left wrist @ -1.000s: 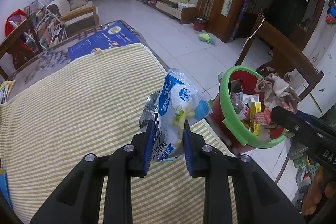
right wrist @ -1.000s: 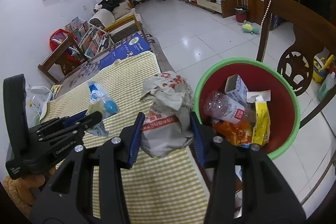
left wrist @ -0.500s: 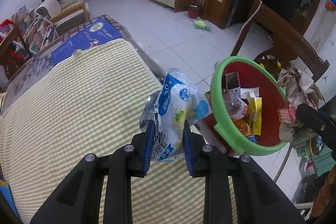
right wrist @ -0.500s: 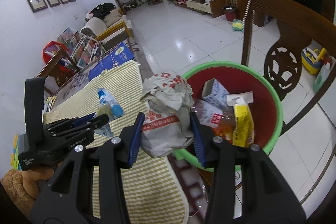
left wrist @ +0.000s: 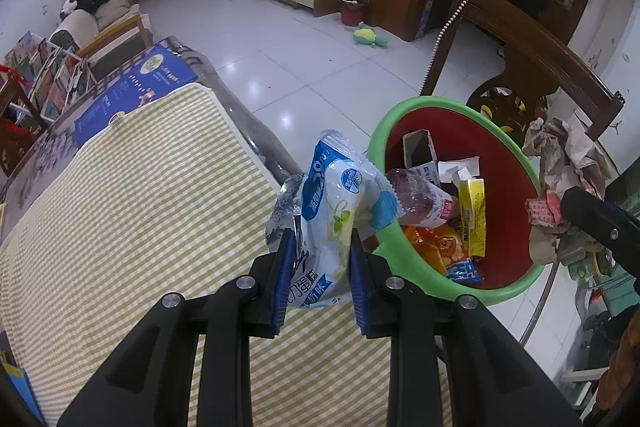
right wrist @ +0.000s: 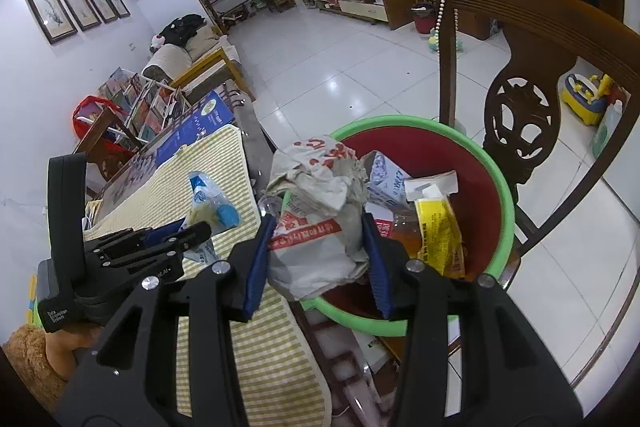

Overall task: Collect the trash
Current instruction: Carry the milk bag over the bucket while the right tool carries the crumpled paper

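My left gripper [left wrist: 319,243] is shut on a white and blue snack wrapper [left wrist: 340,199], held above the table's right edge beside the bin. The bin [left wrist: 384,239] is red with a green rim and holds a bottle, cartons and other wrappers. My right gripper [right wrist: 317,231] is shut on a crumpled grey paper bag [right wrist: 320,223] with red print, hanging over the bin's [right wrist: 506,211] near-left rim. In the left wrist view that paper bag [left wrist: 560,163] shows over the bin's right rim. The left gripper [right wrist: 196,229] appears left of the bag in the right wrist view.
A yellow checked cloth [left wrist: 140,195] covers the table. A blue booklet [left wrist: 136,91] lies at its far end. A wooden chair [right wrist: 532,75] stands right behind the bin. White tiled floor [left wrist: 280,39] stretches beyond, with a sofa and book rack at the far left.
Both grippers have carried their trash rightward toward the bin. The wrapper now overlaps the bin's left rim and the paper bag hangs over the bin's opening. Both grips are unchanged.
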Motion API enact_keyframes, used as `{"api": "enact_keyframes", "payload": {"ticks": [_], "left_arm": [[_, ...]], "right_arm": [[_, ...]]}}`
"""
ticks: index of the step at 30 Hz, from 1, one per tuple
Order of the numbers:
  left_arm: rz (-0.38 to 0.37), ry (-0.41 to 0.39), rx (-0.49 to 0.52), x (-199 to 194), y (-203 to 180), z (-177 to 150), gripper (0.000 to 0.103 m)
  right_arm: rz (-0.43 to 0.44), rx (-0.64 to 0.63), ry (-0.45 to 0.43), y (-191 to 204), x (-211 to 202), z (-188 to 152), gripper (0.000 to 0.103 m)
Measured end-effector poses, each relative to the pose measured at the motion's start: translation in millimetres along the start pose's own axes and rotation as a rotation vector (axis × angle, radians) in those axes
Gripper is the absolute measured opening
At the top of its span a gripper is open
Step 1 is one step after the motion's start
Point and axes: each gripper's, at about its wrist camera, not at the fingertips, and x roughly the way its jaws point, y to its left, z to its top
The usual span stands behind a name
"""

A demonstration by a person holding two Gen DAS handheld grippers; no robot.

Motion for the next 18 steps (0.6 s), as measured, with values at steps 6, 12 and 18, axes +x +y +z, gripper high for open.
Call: {"api": "enact_keyframes", "payload": {"ticks": [6, 12, 18], "left_arm": [[-0.005, 0.007, 0.018, 2.4, -10.2, 1.0, 0.024], [-0.012, 0.010, 0.030, 3.1, -16.0, 1.6, 0.024], [-0.026, 0.016, 0.043, 4.8, -22.7, 2.1, 0.024]], "right_arm": [[-0.002, 0.007, 0.003, -5.5, -1.7, -0.9, 0.042], [-0.013, 0.018, -0.007, -11.4, -6.3, -1.8, 0.042], [-0.029, 0.033, -0.013, -18.7, -10.2, -1.6, 0.042]]}}
